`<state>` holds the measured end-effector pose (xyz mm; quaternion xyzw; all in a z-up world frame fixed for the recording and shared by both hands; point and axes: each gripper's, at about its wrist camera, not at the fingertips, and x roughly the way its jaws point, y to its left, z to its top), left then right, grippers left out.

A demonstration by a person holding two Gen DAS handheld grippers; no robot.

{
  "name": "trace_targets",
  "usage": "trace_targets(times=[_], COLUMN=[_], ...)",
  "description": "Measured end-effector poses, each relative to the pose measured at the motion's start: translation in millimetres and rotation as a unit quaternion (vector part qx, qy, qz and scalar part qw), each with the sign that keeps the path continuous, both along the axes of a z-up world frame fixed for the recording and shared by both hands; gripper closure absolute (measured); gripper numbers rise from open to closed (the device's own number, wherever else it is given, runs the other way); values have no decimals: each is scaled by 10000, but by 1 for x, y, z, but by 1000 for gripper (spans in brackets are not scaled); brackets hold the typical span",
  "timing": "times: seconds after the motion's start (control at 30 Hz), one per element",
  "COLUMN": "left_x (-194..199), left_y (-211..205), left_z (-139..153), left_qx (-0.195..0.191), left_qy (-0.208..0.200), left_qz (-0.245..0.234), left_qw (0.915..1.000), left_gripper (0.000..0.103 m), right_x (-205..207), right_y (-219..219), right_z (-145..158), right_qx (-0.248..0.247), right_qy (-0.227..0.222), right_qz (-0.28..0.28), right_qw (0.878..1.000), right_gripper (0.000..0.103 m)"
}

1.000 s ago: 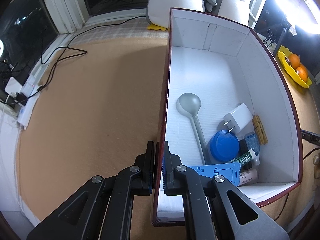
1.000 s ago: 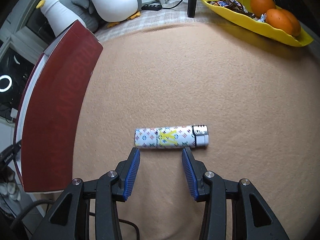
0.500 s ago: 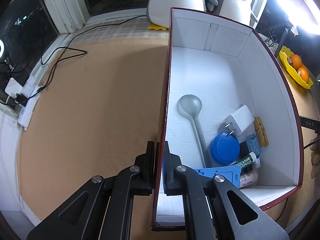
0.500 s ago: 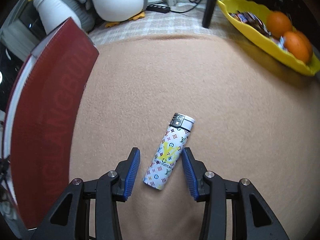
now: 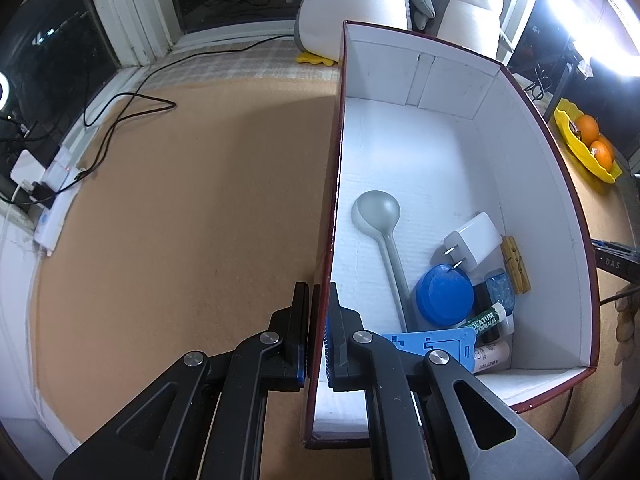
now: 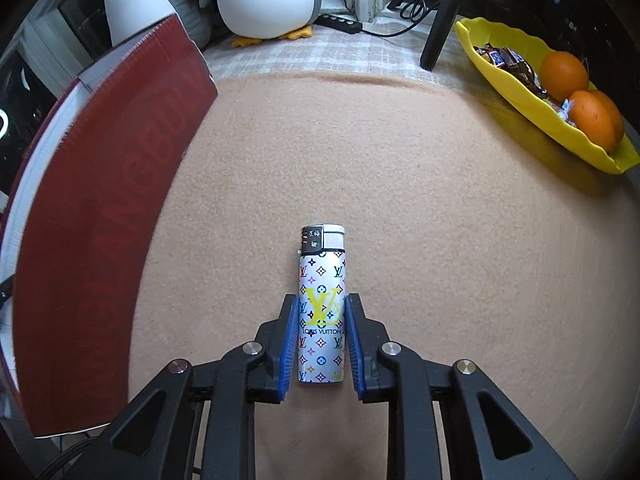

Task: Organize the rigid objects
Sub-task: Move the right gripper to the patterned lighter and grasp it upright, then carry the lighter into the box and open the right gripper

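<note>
One lighter (image 6: 321,312) between closing right hand-held gripper (image 6: 321,334) pads, left hand-held gripper (image 5: 317,334) pinching box wall (image 5: 325,280)

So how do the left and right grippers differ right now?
The left gripper is clamped on the box wall; the right gripper is closing around the lighter. The left's pads pinch thin cardboard, nearly shut; the right's sit wider, flanking the lighter's body. Both point steeply downward.

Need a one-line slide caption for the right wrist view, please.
Right gripper closing around a patterned lighter on the tan cloth, red box alongside.
</note>
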<state>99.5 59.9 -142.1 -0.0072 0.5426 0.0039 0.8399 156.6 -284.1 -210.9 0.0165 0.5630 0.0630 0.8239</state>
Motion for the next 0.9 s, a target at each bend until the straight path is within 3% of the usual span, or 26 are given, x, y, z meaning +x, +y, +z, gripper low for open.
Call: trace_targets(times=[0.3, 0.57, 0.9], left_x=[-6, -12, -17], left_y=[2, 3, 6], left_z=[6, 9, 11], left_qx=[-98, -217, -309], left_qy=[-95, -185, -260], left_qz=[8, 28, 13], left_qw=[9999, 9996, 9992], left_gripper=[98, 98, 98], right_x=[-28, -46, -60], right_y=[22, 70, 124], right_z=[53, 101, 115], right_qx=[92, 271, 315], right_qy=[-614, -1079, -1255], right_qz=[124, 597, 1143], right_qw=[9980, 9920, 9850], right_gripper=[82, 82, 82])
